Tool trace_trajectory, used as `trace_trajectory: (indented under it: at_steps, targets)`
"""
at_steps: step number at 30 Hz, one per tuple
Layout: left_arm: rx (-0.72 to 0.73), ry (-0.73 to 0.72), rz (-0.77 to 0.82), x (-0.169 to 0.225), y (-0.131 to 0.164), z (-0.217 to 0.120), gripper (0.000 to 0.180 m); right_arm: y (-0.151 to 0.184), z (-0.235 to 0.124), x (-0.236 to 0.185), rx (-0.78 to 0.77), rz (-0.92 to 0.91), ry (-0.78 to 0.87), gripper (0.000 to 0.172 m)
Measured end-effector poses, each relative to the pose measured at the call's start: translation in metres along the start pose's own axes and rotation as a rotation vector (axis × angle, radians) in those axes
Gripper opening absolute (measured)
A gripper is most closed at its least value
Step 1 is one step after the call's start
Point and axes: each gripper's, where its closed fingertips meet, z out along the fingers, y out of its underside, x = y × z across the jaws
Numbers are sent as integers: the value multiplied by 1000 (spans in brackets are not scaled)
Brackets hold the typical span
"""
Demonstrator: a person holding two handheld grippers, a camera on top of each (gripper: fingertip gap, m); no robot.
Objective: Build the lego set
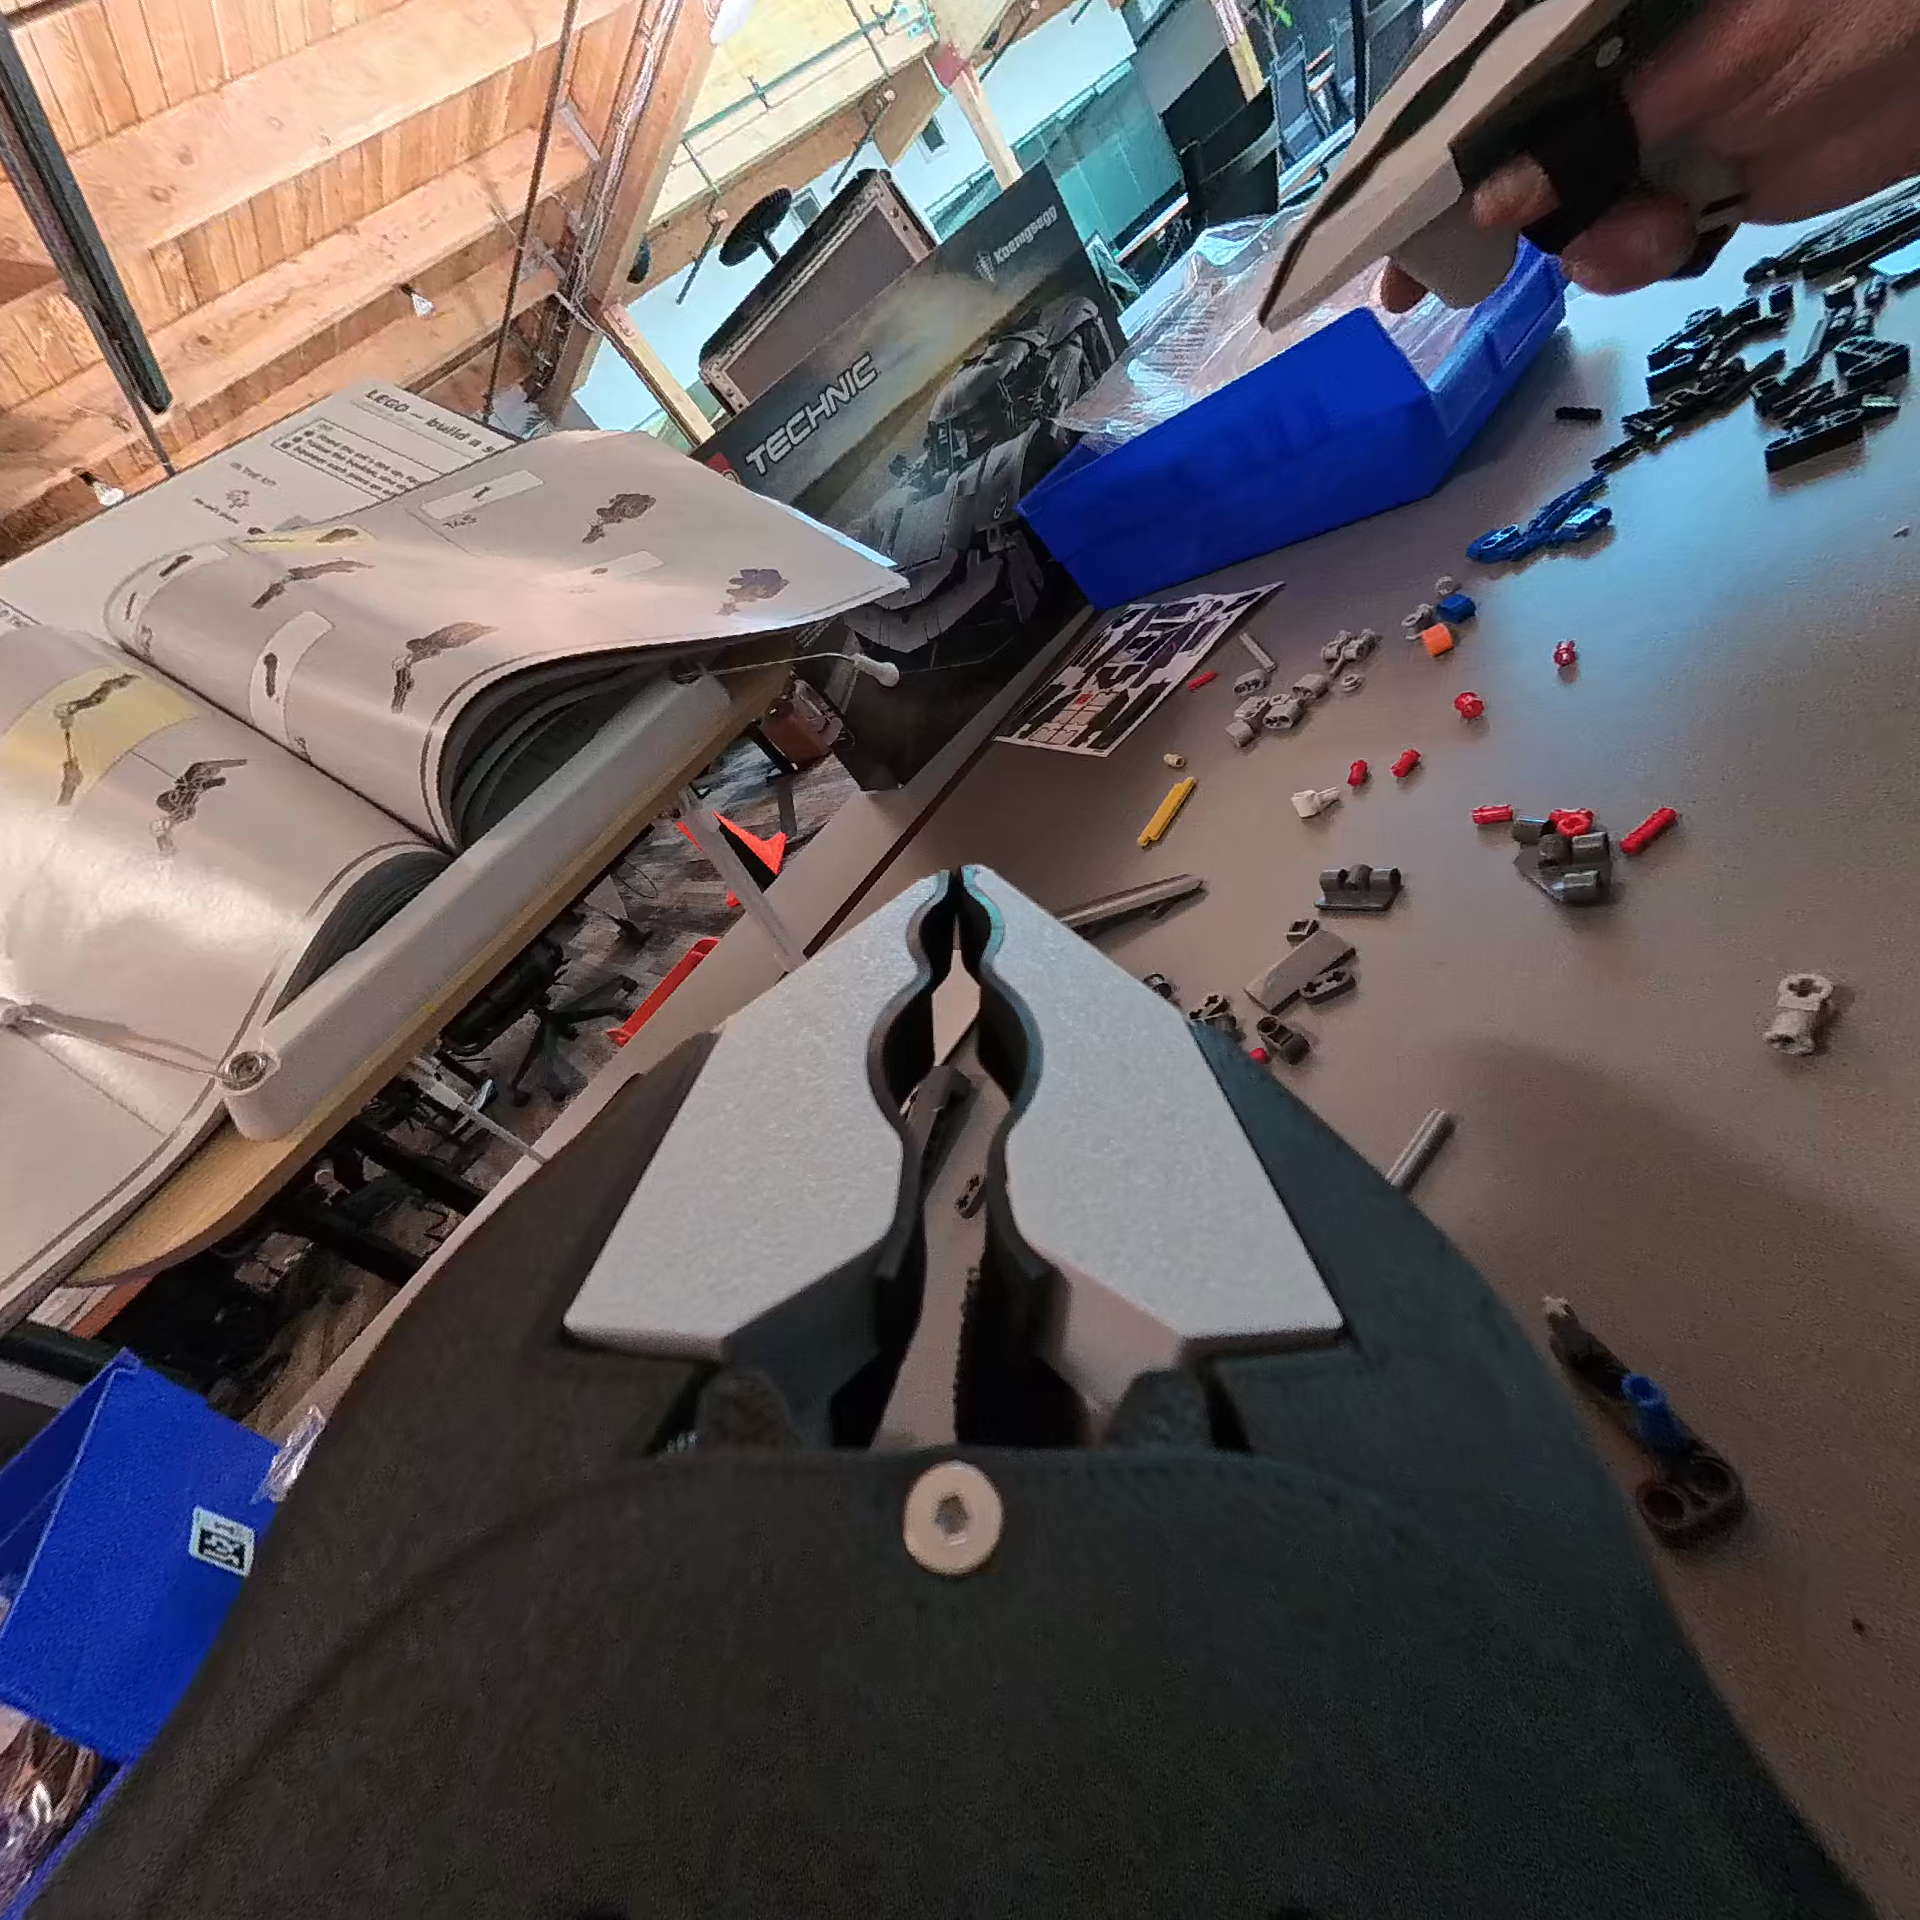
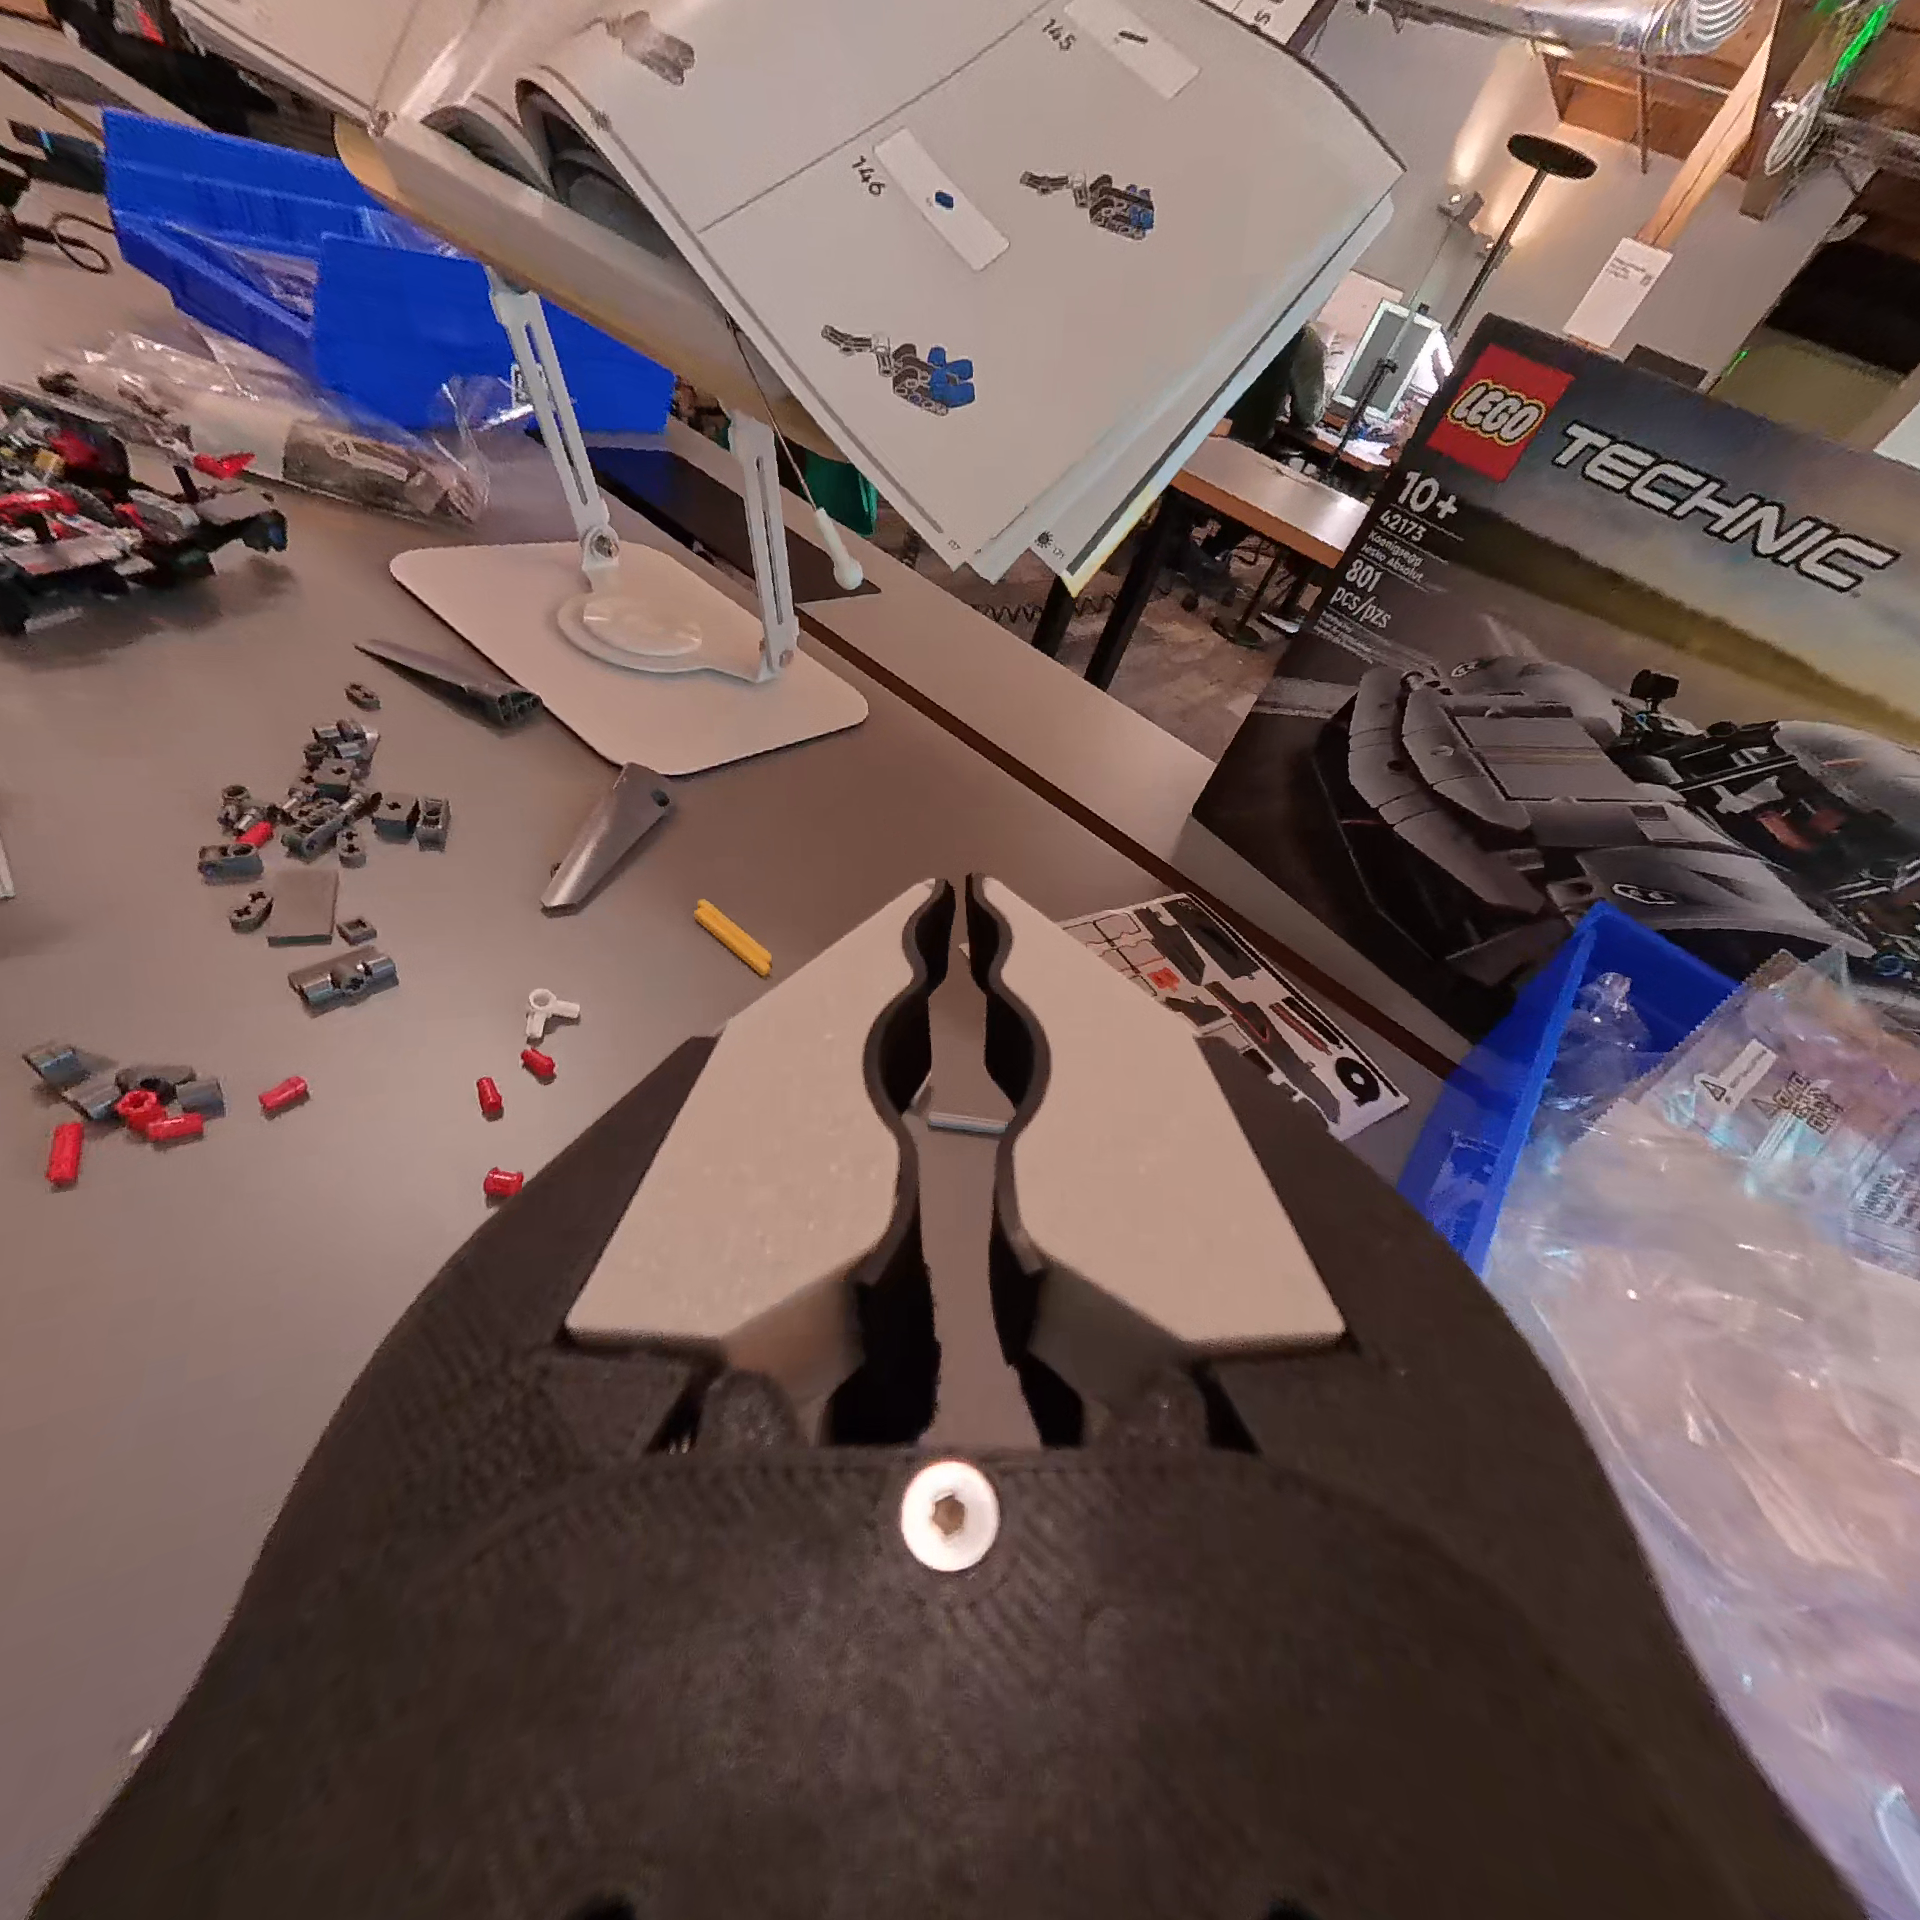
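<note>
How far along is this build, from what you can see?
Done: a partly built black-and-red model sits on the table. In hand: nothing visible; left gripper and right gripper hover with fingertips together. Left: scattered grey and red pieces, a yellow axle and the sticker sheet lie loose.

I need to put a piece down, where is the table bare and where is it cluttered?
Bare table lies between the grey wedge panel, the yellow axle and the sticker sheet. It is also bare nearer than the red pins. Crowded: the dark grey connector pile and the blue bin full of plastic bags.
</note>
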Motion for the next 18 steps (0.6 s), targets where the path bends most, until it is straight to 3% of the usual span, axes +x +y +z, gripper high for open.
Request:
trace_trajectory:
  at_steps: [14, 18]
  targets:
    - [-16, -24, 22, -7, 3, -2, 0, 40, 21, -18, -141, -77, -53, 4]
    - [-55, -55, 15, -16, 10, -1, 9, 44, 23, -24, -158, -104, -67, 4]
